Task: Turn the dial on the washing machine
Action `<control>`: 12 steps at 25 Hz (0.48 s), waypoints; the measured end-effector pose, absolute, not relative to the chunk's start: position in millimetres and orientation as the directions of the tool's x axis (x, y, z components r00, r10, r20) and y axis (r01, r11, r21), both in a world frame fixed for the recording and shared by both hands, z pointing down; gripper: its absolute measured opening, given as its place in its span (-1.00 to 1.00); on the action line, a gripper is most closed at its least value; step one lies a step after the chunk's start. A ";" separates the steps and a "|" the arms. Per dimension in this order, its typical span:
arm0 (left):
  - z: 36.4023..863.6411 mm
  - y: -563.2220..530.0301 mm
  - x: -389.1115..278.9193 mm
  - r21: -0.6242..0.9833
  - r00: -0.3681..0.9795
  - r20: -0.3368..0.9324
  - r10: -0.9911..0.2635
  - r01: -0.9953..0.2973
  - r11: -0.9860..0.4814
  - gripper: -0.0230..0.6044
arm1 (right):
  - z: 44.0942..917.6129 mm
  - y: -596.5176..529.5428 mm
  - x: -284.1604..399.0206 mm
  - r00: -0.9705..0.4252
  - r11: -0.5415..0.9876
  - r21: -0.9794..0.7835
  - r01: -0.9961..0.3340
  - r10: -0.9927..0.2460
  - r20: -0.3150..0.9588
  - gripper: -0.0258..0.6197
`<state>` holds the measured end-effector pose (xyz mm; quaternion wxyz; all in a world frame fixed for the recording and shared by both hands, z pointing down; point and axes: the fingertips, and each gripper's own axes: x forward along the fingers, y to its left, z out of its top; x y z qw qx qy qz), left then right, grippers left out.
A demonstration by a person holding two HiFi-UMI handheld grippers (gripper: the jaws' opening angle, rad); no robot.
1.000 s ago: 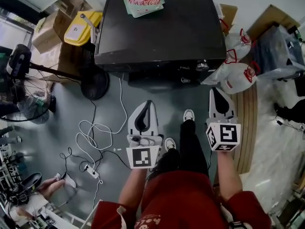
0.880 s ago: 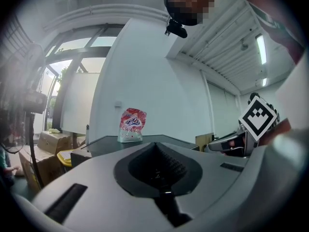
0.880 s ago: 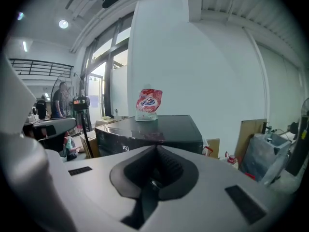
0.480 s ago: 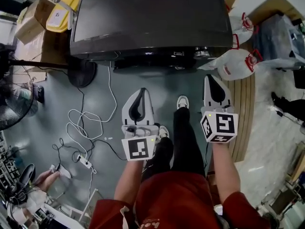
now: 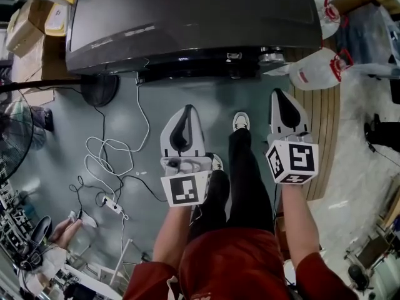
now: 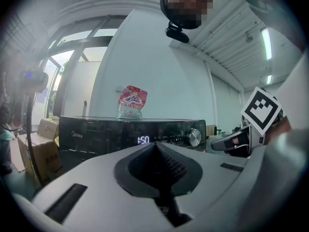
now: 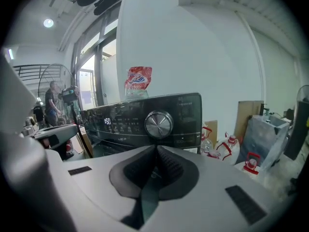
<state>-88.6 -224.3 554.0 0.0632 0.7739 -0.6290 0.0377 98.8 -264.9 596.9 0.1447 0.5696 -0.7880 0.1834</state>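
While both are held short of the washing machine [image 5: 187,17], the left hand-held gripper [image 5: 187,110] and right hand-held gripper [image 5: 279,94] have jaws pressed together on nothing; the silver dial [image 7: 159,123] sits on the panel's right side, untouched, ahead of the right one

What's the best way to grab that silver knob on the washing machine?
By its round rim, coming straight at the front of the washing machine: the dial is a short round knob that sticks out toward you. The right hand-held gripper faces it, but its jaws are shut and must open first.
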 end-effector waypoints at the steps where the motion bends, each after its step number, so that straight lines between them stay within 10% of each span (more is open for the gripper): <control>1: 556.3 -224.3 -87.0 0.048 0.208 0.140 -0.968 -0.978 -0.203 -0.90 | 601.2 -264.3 99.5 -0.309 0.281 -0.130 -0.951 -0.843 0.440 -0.87; 12: 567.4 -222.5 -87.0 0.057 0.199 0.167 -0.966 -0.980 -0.193 -0.90 | 606.4 -282.5 94.7 -0.329 0.264 -0.205 -0.942 -0.842 0.427 -0.60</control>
